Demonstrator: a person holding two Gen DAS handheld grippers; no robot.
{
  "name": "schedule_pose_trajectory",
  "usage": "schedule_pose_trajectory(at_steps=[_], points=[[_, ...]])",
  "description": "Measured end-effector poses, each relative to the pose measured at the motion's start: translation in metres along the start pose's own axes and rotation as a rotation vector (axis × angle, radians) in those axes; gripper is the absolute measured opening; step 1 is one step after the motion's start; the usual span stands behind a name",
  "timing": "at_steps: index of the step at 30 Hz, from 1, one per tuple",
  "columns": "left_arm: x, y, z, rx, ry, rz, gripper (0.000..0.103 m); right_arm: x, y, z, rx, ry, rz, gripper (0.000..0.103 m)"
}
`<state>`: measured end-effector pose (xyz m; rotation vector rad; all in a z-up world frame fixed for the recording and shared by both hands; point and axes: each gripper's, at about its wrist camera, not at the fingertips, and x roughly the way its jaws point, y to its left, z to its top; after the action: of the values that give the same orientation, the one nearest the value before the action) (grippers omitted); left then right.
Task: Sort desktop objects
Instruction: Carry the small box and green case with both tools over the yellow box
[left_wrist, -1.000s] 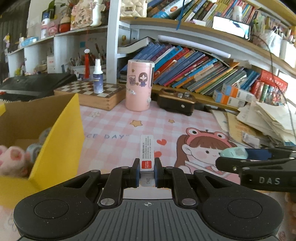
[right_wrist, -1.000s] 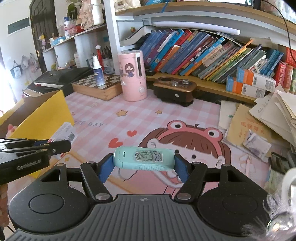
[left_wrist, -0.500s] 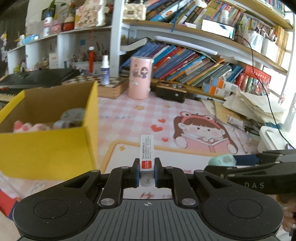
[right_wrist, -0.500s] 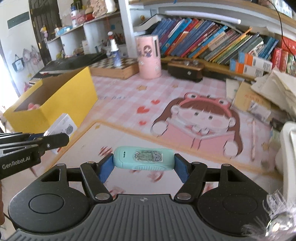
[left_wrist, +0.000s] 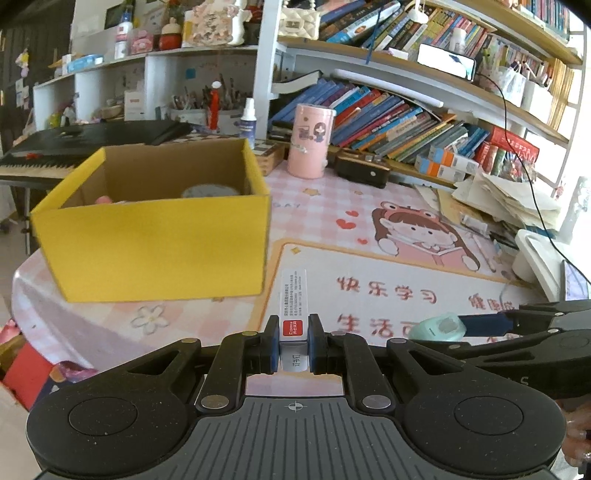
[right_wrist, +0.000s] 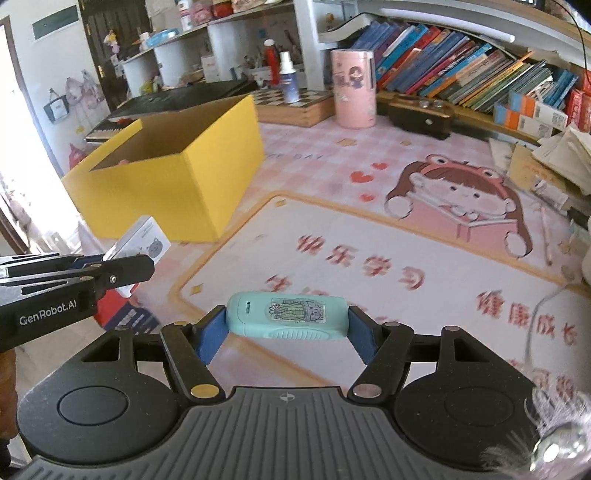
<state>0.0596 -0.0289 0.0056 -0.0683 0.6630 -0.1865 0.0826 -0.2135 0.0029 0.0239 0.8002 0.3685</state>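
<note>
My left gripper (left_wrist: 293, 341) is shut on a small white box with a red label (left_wrist: 293, 302), held above the desk mat's near edge. It also shows in the right wrist view (right_wrist: 142, 242). My right gripper (right_wrist: 286, 325) is shut on a teal oblong device with a sticker (right_wrist: 287, 315), held crosswise; it also shows in the left wrist view (left_wrist: 439, 326). An open yellow cardboard box (left_wrist: 155, 236) stands at the desk's left and holds a pink plush and a grey round thing. It also shows in the right wrist view (right_wrist: 177, 173).
A pink cartoon desk mat (left_wrist: 388, 266) covers the desk. At the back stand a pink cylinder (left_wrist: 309, 146), a dark brown box (left_wrist: 362, 171), a chessboard (right_wrist: 295, 101) with a spray bottle, and leaning books (left_wrist: 399, 125). Paper piles (left_wrist: 509, 199) lie right.
Both grippers have pulled back toward the desk's near edge with their objects still held. The yellow box now appears farther off and in full.
</note>
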Motion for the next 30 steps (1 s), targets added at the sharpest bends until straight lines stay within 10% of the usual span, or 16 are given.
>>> schedule_pose_trajectory(at_steps=[30], points=[[-0.077,0.088,-0.032,-0.115,-0.103,0.157,0.013,0.005,0.135,-0.012,-0.218,-0.004,0.174,0.067]])
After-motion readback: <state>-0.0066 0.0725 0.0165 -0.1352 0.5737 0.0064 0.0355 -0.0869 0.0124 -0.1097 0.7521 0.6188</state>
